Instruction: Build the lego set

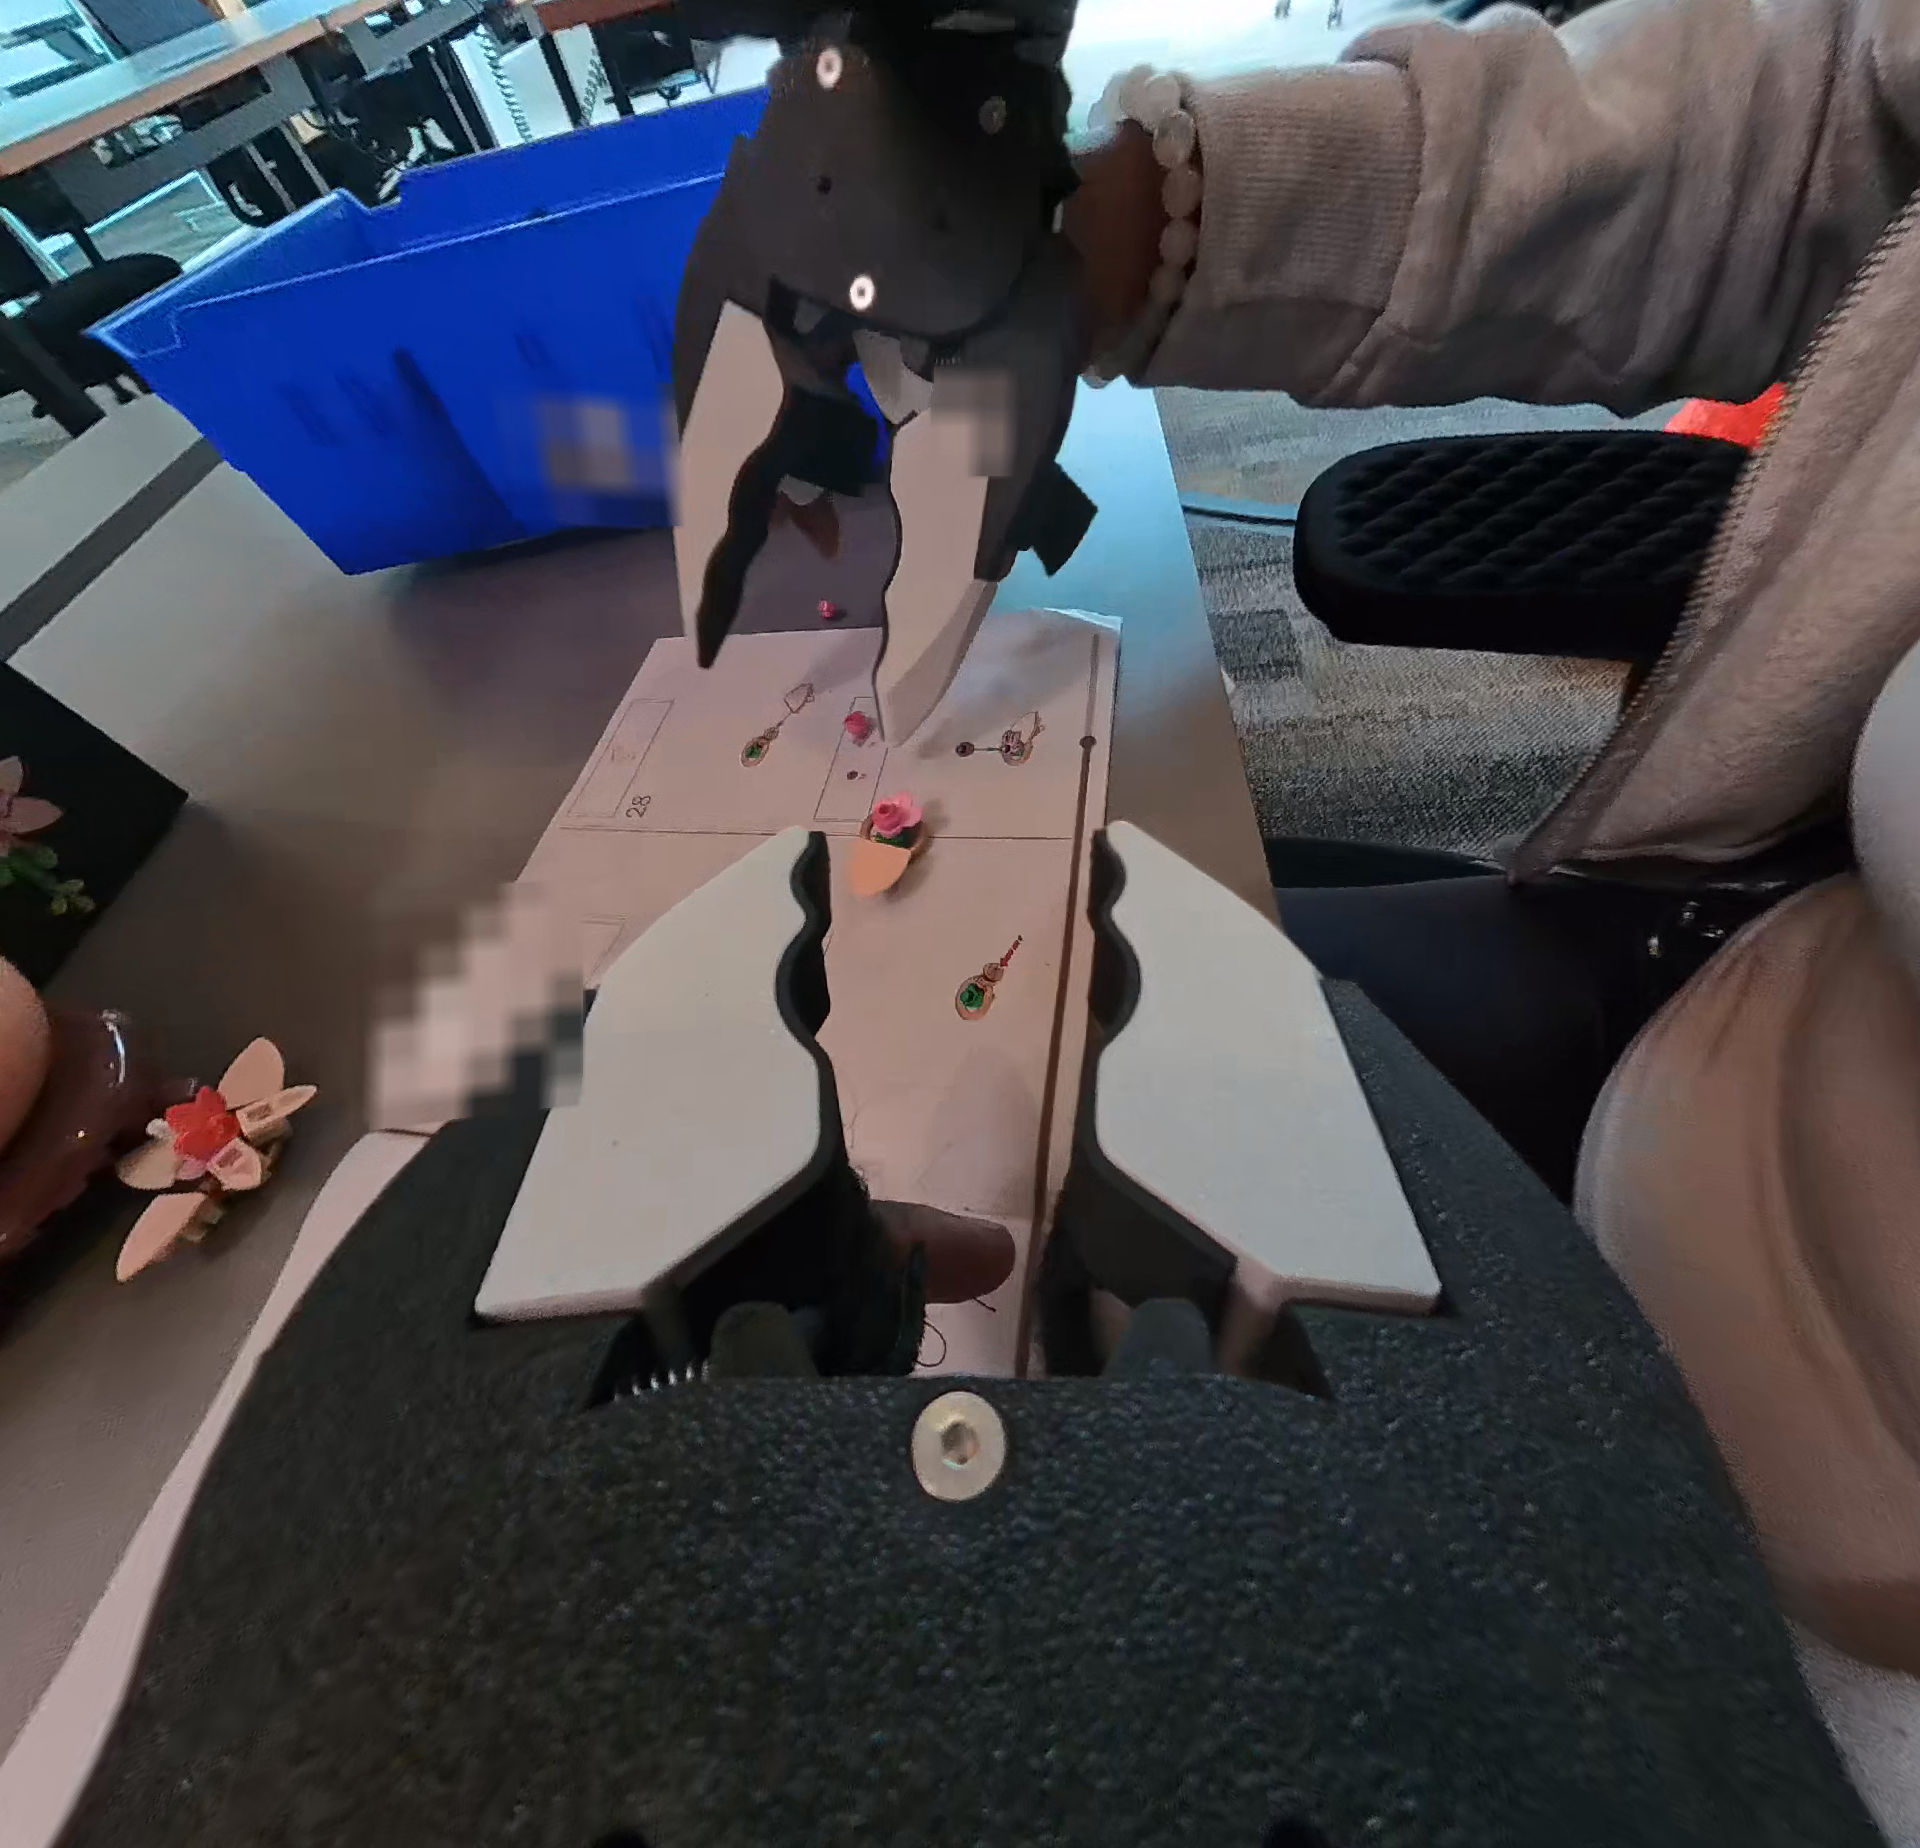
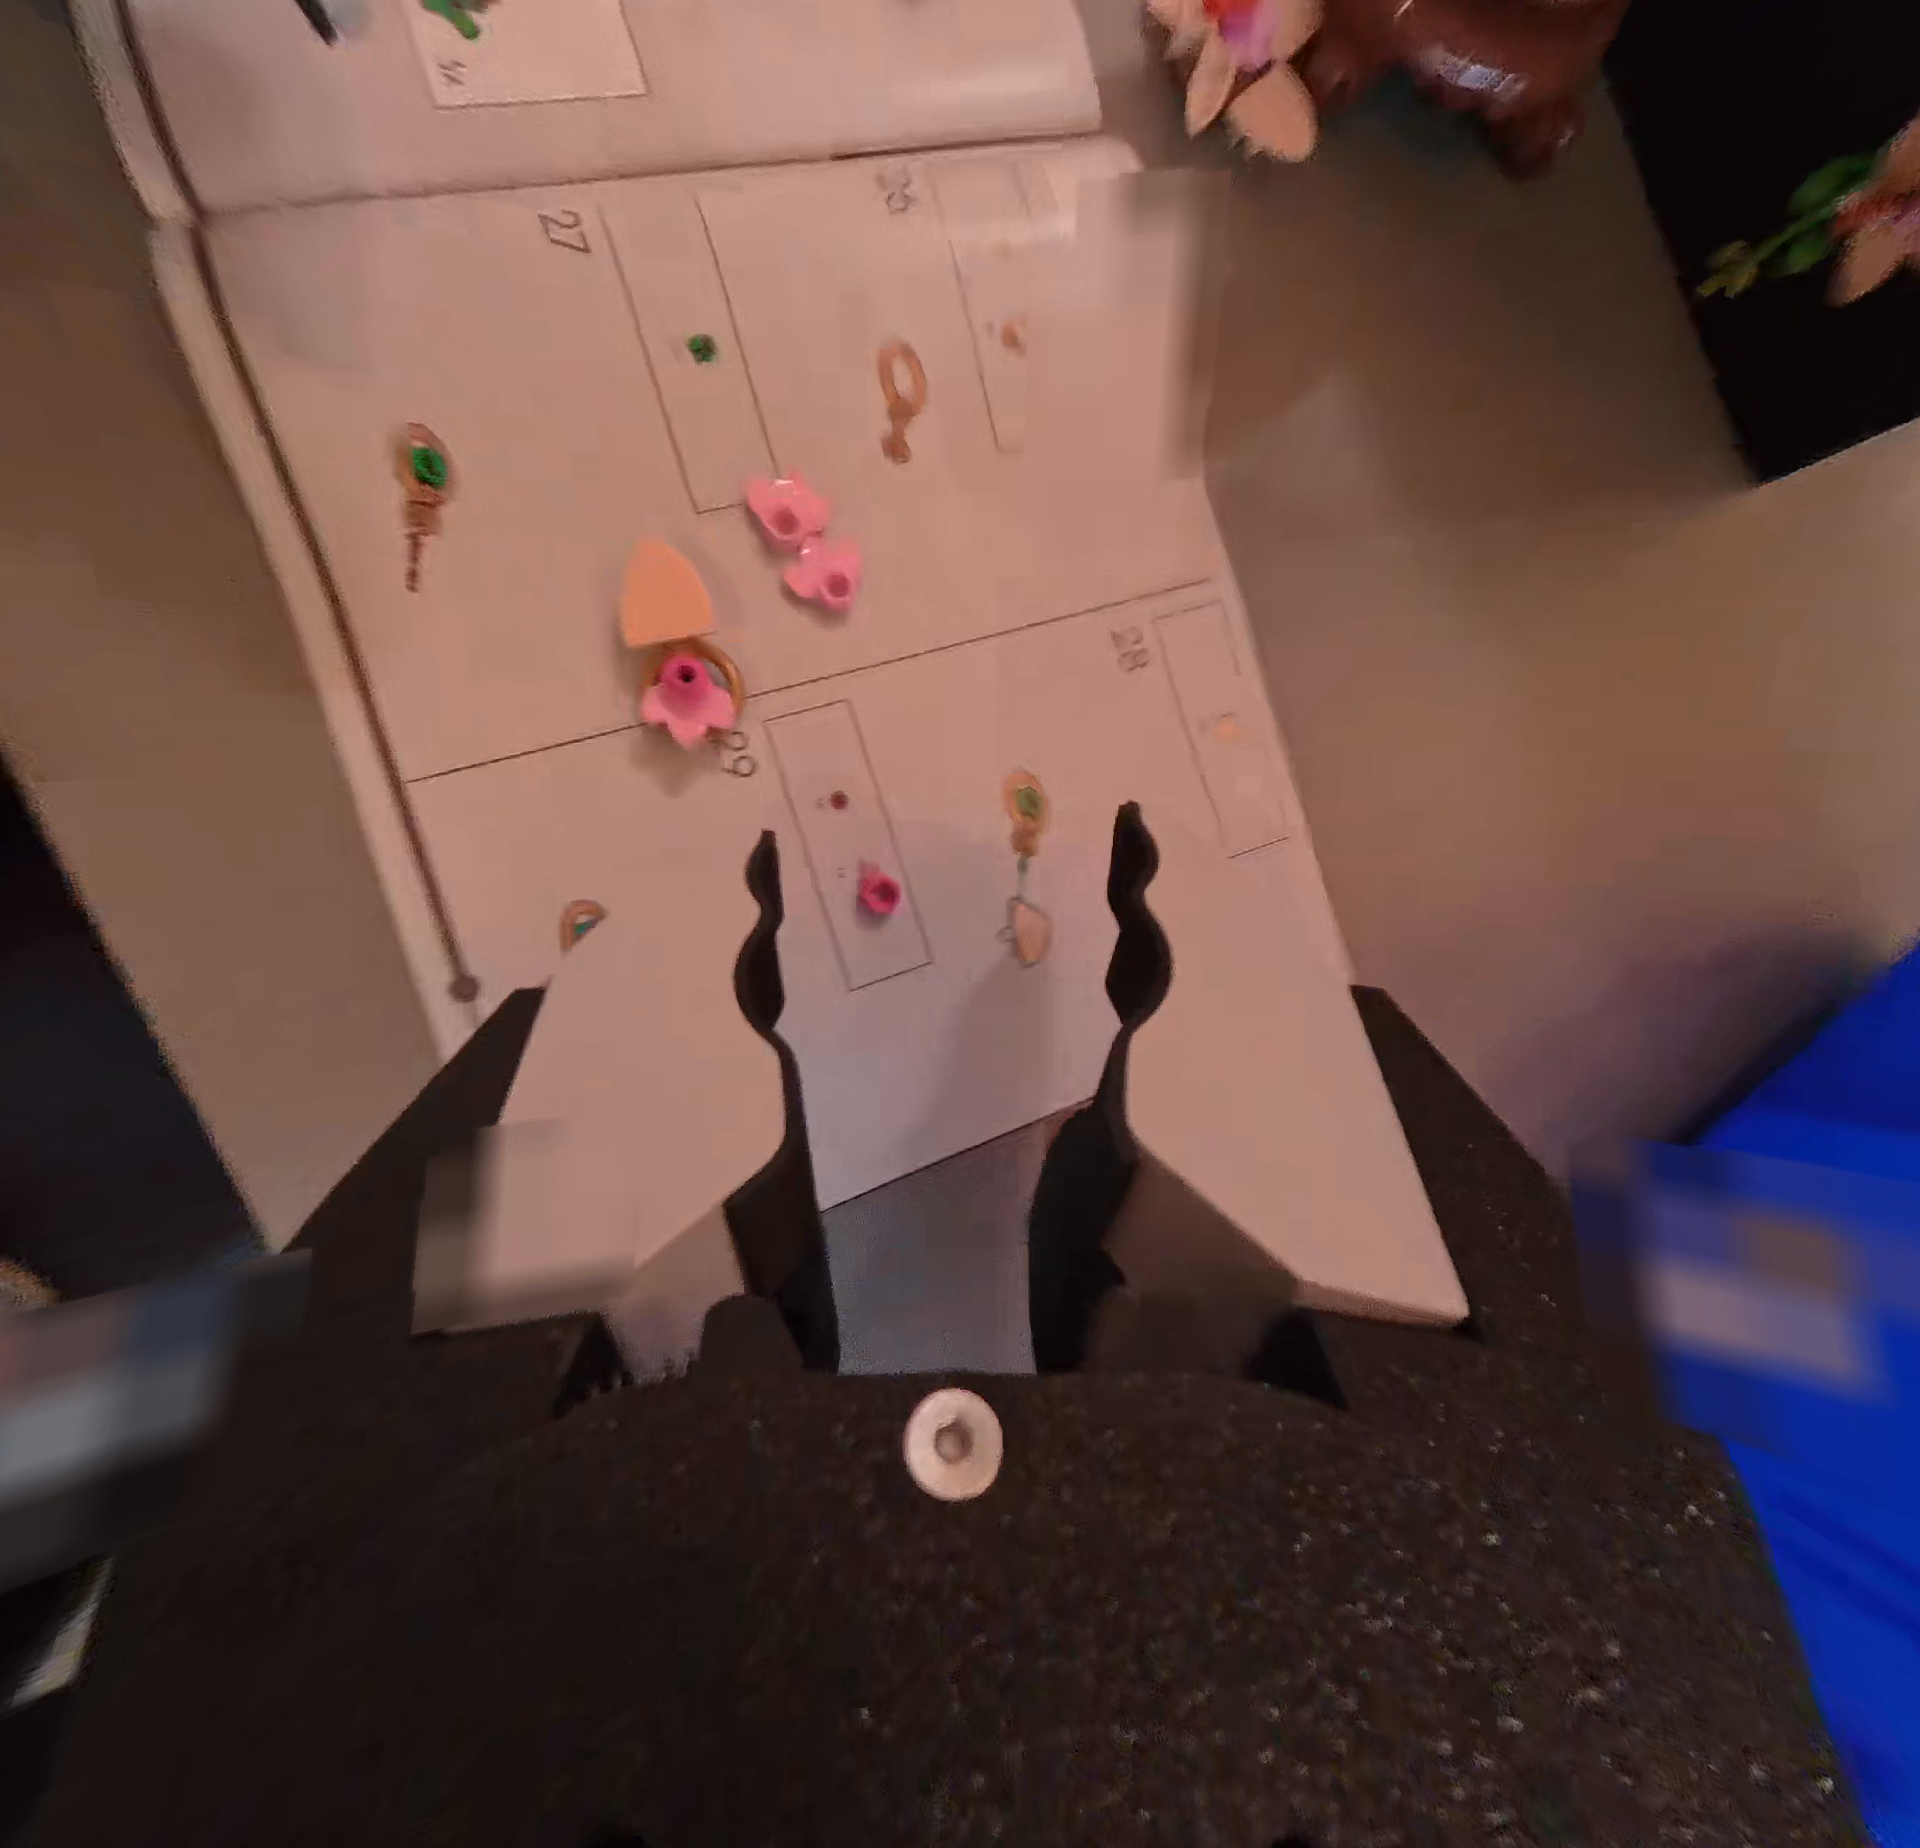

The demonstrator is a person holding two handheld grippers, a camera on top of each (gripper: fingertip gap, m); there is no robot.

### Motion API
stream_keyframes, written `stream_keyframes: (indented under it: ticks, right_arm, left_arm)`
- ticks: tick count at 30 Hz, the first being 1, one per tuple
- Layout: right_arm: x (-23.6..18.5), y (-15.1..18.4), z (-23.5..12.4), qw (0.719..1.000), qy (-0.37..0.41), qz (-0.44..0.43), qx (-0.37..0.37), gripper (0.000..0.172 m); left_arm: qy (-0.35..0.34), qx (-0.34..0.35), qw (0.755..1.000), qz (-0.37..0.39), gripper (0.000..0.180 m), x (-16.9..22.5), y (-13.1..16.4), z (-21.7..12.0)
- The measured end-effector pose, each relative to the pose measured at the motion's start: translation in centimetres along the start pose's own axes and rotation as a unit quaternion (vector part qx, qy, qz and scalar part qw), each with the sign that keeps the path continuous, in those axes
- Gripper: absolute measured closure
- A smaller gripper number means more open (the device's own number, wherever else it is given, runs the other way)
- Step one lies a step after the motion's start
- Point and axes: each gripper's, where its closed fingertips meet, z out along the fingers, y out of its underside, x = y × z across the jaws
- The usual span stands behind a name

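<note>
- Left gripper (image 1: 956, 853): fingers spread, holding nothing, low over an open booklet (image 1: 727, 749) on a grey table (image 1: 312, 655).
- A small flower piece (image 1: 891, 834), pink bloom on a tan petal, lies on the booklet just ahead of the left fingertips.
- Right gripper (image 2: 945, 842): fingers spread, empty, pointing down at the page.
- A tiny pink stud (image 2: 878, 892) lies on the page between the right fingertips, untouched.
- Two pink blossoms (image 2: 805, 541) lie farther along the page.
- A blue bin (image 1: 436, 344) stands behind.

A big blue bin (image 1: 436, 344) sits on the grey surface (image 1: 312, 655). A black chair armrest (image 1: 1507, 541) is nearby.
</note>
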Motion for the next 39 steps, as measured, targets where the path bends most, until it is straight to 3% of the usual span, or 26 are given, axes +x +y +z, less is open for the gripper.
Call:
stream_keyframes:
  ticks: [3,5,9,12,15,19,27,32,39]
  right_arm:
    - [-0.2,-2.2,-0.9,0.995,0.033,-0.044,0.086,0.118]
    - [-0.1,-2.1,-1.4,0.993,0.052,-0.071,0.081,0.114]
    - [-1.6,-4.5,-3.3,0.978,0.055,-0.11,0.165,0.123]
    - [-2.1,-4.0,-3.7,0.983,0.041,-0.102,0.149,0.141]
    - [-4.4,-3.6,-3.5,0.988,-0.05,-0.034,0.14,0.139]
    - [-5.0,-3.3,-1.6,0.989,-0.104,0.006,0.102,0.138]
    - [-4.9,-1.9,1.1,0.989,-0.151,0.0,-0.004,0.142]
    - [-4.8,-1.9,1.5,0.988,-0.153,-0.01,-0.031,0.154]
    - [-5.0,-1.9,1.7,0.984,-0.165,-0.019,-0.056,0.154]
  left_arm:
    - [0.001,-0.025,0.999,0.023,0.142,-0.4,0.0,0.9]
    - [0.002,-0.034,0.999,0.031,0.147,-0.6,-0.1,1.6]
    - [0.037,-0.011,0.999,0.03,0.147,-0.1,-1.1,3.6]
    - [0.011,-0.068,0.997,0.037,0.14,-0.8,0.2,3.5]
    - [-0.026,-0.084,0.996,0.022,0.14,-1.4,2.0,1.0]
    - [-0.064,-0.067,0.995,-0.025,0.141,-1.9,3.3,-1.9]
    - [-0.101,-0.022,0.994,-0.041,0.141,-2.2,2.8,-3.6]
    - [-0.096,0.006,0.995,-0.034,0.141,-1.9,2.1,-4.0]
    - [-0.093,0.04,0.995,-0.023,0.14,-1.5,1.1,-5.0]
